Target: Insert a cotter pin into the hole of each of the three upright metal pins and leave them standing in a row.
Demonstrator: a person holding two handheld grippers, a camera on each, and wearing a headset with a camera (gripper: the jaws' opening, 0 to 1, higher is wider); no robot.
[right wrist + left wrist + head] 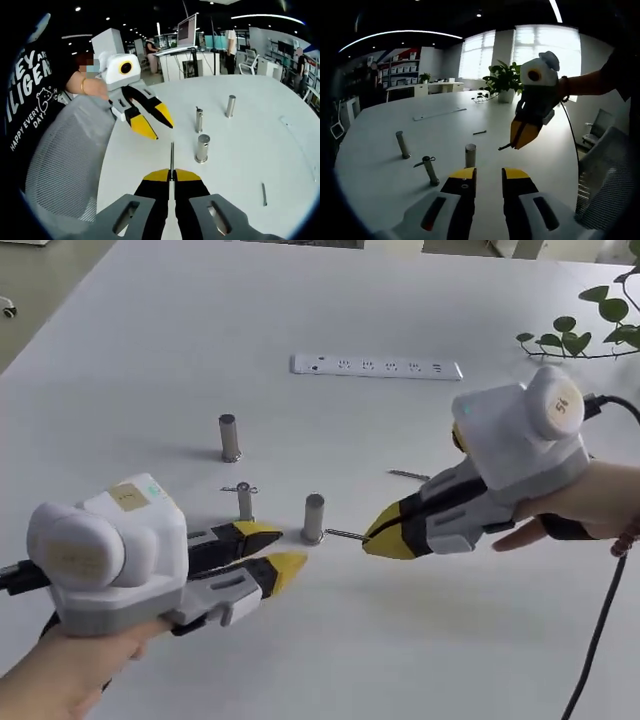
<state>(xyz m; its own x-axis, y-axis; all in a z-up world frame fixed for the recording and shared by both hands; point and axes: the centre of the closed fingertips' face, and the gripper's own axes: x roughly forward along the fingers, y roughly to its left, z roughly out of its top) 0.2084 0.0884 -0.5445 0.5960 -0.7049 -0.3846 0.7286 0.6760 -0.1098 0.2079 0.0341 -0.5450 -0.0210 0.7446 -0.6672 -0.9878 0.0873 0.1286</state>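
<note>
Three upright metal pins stand on the white table: a far one (229, 437), a middle one (245, 500) with a cotter pin (240, 488) through its top, and a near one (314, 518). My right gripper (385, 535) is shut on a cotter pin (345, 534) whose tip points at the near pin, just to its right. In the right gripper view that cotter pin (171, 157) sticks out between the closed jaws (171, 175), left of the near pin (202, 148). My left gripper (272, 546) is open and holds nothing, just left of the near pin (470, 155).
Another cotter pin (408, 475) lies loose on the table behind the right gripper. A white power strip (376, 366) lies farther back, and plant leaves (590, 325) reach in at the far right. A cable hangs from the right gripper.
</note>
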